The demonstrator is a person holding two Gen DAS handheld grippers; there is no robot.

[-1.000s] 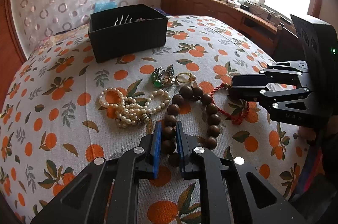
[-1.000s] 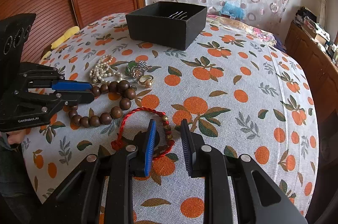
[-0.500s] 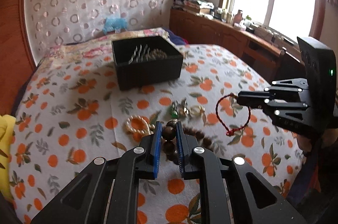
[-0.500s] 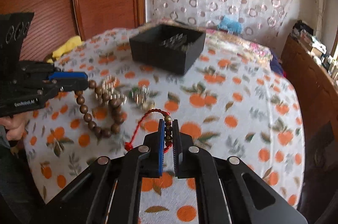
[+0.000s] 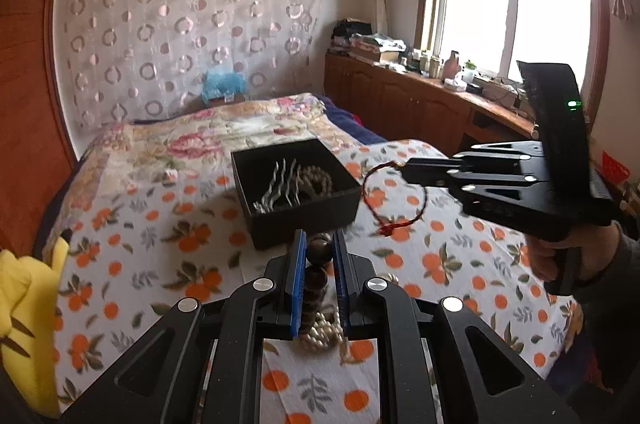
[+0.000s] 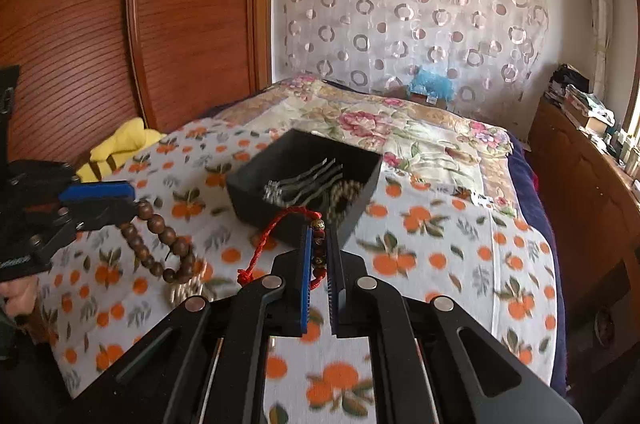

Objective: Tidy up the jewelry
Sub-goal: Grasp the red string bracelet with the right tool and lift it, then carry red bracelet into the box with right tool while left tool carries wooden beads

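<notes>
My left gripper (image 5: pixel 319 244) is shut on a brown wooden bead bracelet (image 5: pixel 318 272), which hangs in the air in the right wrist view (image 6: pixel 154 244) from that gripper (image 6: pixel 134 201). My right gripper (image 6: pixel 319 236) is shut on a red cord bracelet (image 6: pixel 276 232) with small beads; the left wrist view shows it dangling (image 5: pixel 394 199) from the right gripper (image 5: pixel 404 169). Ahead stands an open black box (image 5: pixel 296 220) (image 6: pixel 260 191) holding silver hair pins (image 5: pixel 276 187) and a beaded bracelet. Both grippers are lifted above the orange-print cloth (image 5: pixel 168 236), just short of the box.
A pearl strand (image 5: pixel 320 334) lies on the cloth below my left gripper. Yellow fabric (image 5: pixel 24 312) sits at the bed's left edge. A floral quilt (image 6: pixel 400 127) covers the bed beyond the box. A wooden wardrobe (image 6: pixel 80 23) stands on the left, a cluttered counter (image 5: pixel 420 79) at right.
The right gripper shut on the red cord bracelet. Both grippers then rose off the cloth with their bracelets and moved toward the black box.
</notes>
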